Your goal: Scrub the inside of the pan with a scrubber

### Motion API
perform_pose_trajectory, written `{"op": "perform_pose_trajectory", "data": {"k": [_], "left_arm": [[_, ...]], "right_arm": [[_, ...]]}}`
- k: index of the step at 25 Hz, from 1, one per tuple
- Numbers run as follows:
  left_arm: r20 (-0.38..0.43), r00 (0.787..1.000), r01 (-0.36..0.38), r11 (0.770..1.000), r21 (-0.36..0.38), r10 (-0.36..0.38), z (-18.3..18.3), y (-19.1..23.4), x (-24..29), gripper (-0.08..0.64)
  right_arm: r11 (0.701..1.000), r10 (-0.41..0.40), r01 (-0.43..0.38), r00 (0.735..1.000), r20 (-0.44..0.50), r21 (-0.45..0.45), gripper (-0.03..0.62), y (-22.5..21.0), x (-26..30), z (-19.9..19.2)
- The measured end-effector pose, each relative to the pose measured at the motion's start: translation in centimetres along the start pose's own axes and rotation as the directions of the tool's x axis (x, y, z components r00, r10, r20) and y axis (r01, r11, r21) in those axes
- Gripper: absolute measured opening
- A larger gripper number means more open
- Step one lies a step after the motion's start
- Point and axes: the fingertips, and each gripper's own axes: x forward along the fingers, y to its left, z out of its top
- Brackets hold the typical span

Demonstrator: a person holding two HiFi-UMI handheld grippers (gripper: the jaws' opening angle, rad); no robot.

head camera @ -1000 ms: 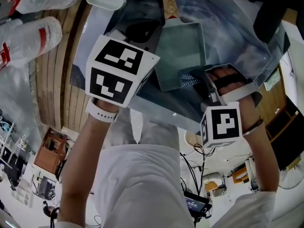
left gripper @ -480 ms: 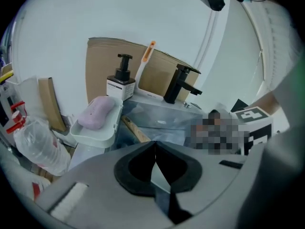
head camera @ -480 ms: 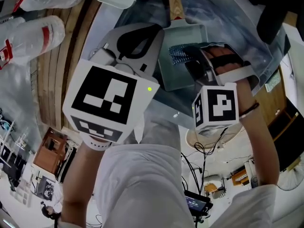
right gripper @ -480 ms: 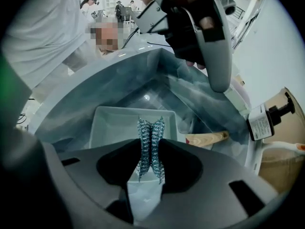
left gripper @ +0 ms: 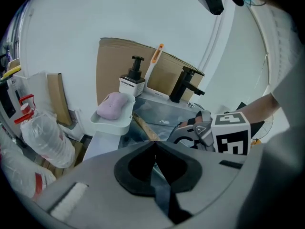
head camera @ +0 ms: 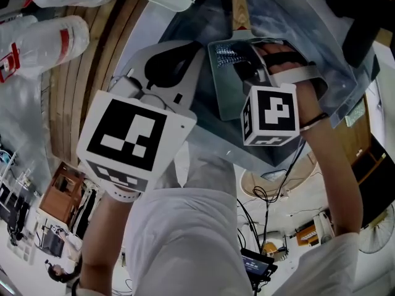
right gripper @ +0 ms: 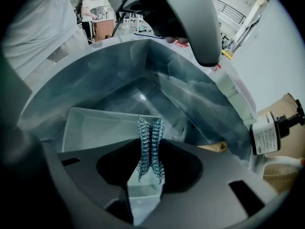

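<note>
- Camera layout?
- Head view is high, looking steeply down my front onto the sink (head camera: 290,11). Left gripper view sits back, facing across it to the faucet (left gripper: 186,85). Right gripper view is close — aimed into the pan (right gripper: 95,128).
- Overlap?
- All three catch the sink.
</note>
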Motion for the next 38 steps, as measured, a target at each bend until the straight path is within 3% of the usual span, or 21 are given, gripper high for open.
{"op": "perform_pose_trajectory", "data": {"k": [13, 20, 38], "left_arm": [[-0.009, 1.000, 0.008, 1.000, -0.016, -0.008, -0.7, 0.8, -0.4, 0.006], [-0.022, 1.000, 0.011, 1.000, -0.018, -0.011, -1.4, 0.2, -0.2, 0.006], [-0.024, 0.999, 0.030, 0.999, -0.032, -0.031, -2.0, -0.5, -0.4, 0.006]], "right_arm": [[0.999, 0.037, -0.037, 0.999, -0.014, 0.012, 0.121, 0.0, 1.6, 1.0], [0.997, 0.051, -0.053, 0.998, -0.030, -0.054, 0.104, 0.7, 1.9, 0.9], [0.974, 0.219, -0.219, 0.976, -0.008, -0.060, 0.100, 8.3, -0.1, 1.5]]}}
